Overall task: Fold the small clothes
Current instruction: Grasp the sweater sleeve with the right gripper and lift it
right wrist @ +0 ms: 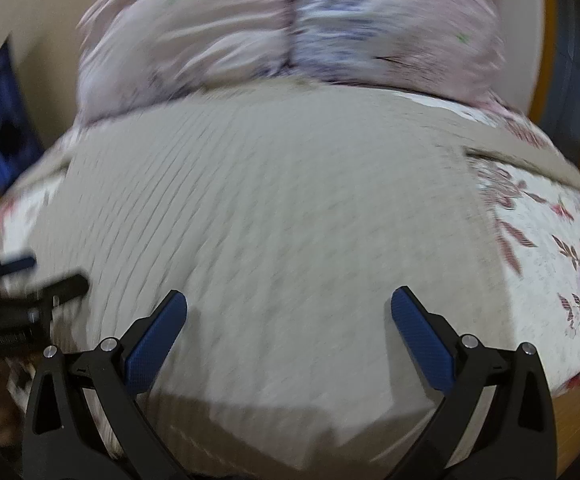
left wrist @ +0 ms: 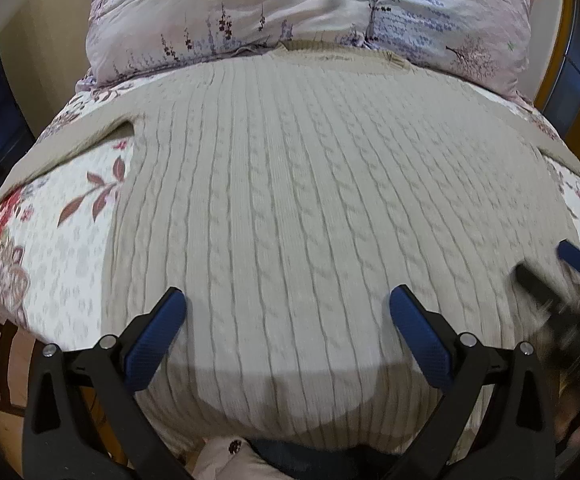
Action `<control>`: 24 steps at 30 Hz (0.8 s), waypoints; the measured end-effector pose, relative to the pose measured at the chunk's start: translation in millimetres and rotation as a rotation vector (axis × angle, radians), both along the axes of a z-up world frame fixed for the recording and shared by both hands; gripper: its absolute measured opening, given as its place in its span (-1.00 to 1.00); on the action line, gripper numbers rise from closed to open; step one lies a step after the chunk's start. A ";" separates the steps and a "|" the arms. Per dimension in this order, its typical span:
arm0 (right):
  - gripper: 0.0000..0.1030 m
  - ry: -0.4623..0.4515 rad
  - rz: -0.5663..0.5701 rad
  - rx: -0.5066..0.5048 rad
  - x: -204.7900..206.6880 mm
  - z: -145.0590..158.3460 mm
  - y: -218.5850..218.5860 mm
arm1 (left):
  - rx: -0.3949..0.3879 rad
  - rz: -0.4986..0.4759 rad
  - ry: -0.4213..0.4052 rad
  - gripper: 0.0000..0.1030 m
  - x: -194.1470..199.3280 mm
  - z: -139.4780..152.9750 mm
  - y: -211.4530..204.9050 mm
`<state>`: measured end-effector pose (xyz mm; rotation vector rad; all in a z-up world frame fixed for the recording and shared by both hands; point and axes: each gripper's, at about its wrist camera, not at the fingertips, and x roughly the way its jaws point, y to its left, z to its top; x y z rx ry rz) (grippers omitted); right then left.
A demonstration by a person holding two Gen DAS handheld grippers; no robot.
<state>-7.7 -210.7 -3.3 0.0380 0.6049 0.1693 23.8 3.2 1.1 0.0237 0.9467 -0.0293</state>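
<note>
Floral bedspread [left wrist: 90, 216] under everything, pillows [left wrist: 290, 12] at the far end — my cream cable-knit sweater [left wrist: 310, 200] lies flat on the bed, sleeves out, no fold made yet. Left hand-held gripper [left wrist: 288, 308] and right hand-held gripper [right wrist: 289, 308] hover over its hem, both spread wide, holding nothing.

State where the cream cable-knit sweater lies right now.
The sweater lies spread flat on the floral bedspread, collar toward the pillow, beneath both open tongs.
</note>
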 end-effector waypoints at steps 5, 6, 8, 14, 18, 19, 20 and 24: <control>0.97 0.019 -0.170 0.254 38.8 35.0 -94.3 | 0.012 -0.004 -0.049 0.96 21.4 13.2 6.1; 0.96 0.022 -0.204 0.282 46.5 40.4 -111.3 | 0.013 -0.007 -0.063 0.96 26.1 16.6 7.9; 0.78 0.028 -0.277 0.346 64.7 51.3 -148.9 | 0.004 -0.015 -0.080 0.96 37.0 23.1 11.8; 0.25 0.084 -0.459 0.528 118.4 53.5 -236.3 | -0.079 -0.037 -0.089 0.96 76.0 38.6 27.8; -0.05 0.152 -0.559 0.652 143.2 33.1 -275.1 | -0.134 -0.034 -0.108 0.96 98.4 44.5 38.6; -0.08 0.166 -0.583 0.666 146.2 27.9 -281.0 | -0.133 -0.034 -0.115 0.96 102.4 46.0 39.7; -0.09 0.176 -0.609 0.688 148.2 21.8 -288.2 | -0.124 -0.038 -0.126 0.96 107.3 47.4 39.8; -0.29 0.155 -0.652 0.753 155.1 10.6 -308.5 | -0.095 -0.053 -0.141 0.96 123.5 49.3 38.8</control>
